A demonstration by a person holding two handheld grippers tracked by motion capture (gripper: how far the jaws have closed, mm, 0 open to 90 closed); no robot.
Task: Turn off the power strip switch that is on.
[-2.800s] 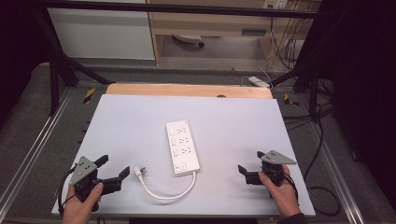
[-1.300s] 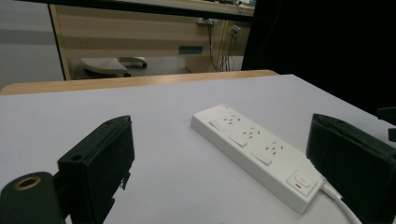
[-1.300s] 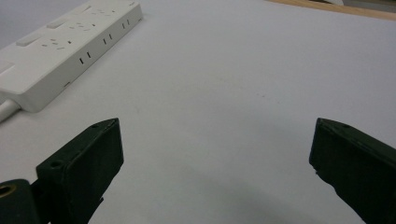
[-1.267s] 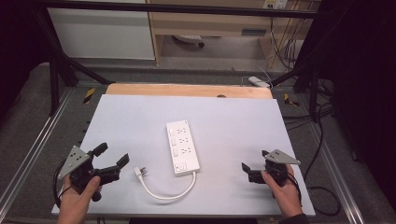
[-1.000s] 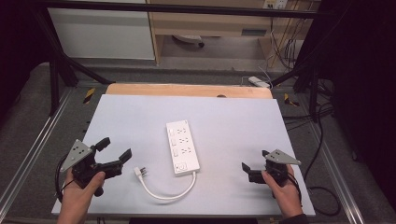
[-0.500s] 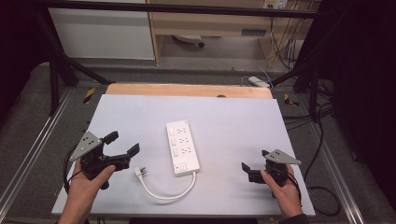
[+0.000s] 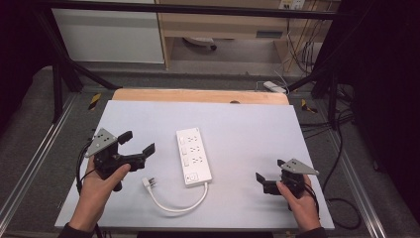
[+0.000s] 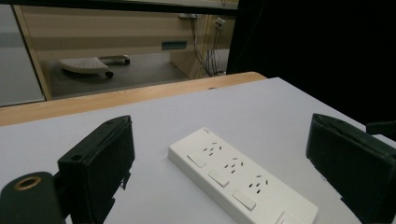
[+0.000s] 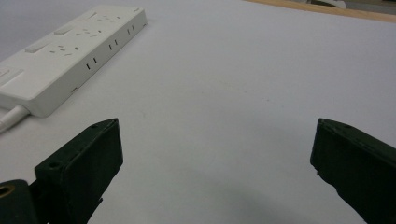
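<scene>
A: Left gripper [image 7: 136, 143]: jaws spread wide, nothing between them. Held above the left part of the desk [image 7: 237, 124], pointing right and a little far, toward the power strip [image 7: 193, 155].

B: Same in the left gripper view? Jaws wide apart there too, with the power strip [image 8: 239, 179] lying beyond them, between the two black pads, not touched.

A: Yes, well apart from it. Right gripper [image 7: 271, 174]?

B: Jaws also wide open, empty. Low over the near right part of the desk, pointing left. In the right gripper view, bare grey surface between the jaws, and the power strip [image 9: 70, 56] farther off at the upper left, clear of both jaws.

A: And the strip itself?

B: White, flat on the middle of the desk, long side running from far to near, sockets and switches facing up. From its near end, a white cable [image 7: 178, 203] curving toward the near edge and then back left, ending in the plug [image 7: 151, 182].

A: Plug close to the left gripper?

B: Just near and right of the left hand [image 7: 96, 191], lying on the desk, not held. Around the desk, a wooden strip [image 7: 198, 95] along the far edge.
</scene>
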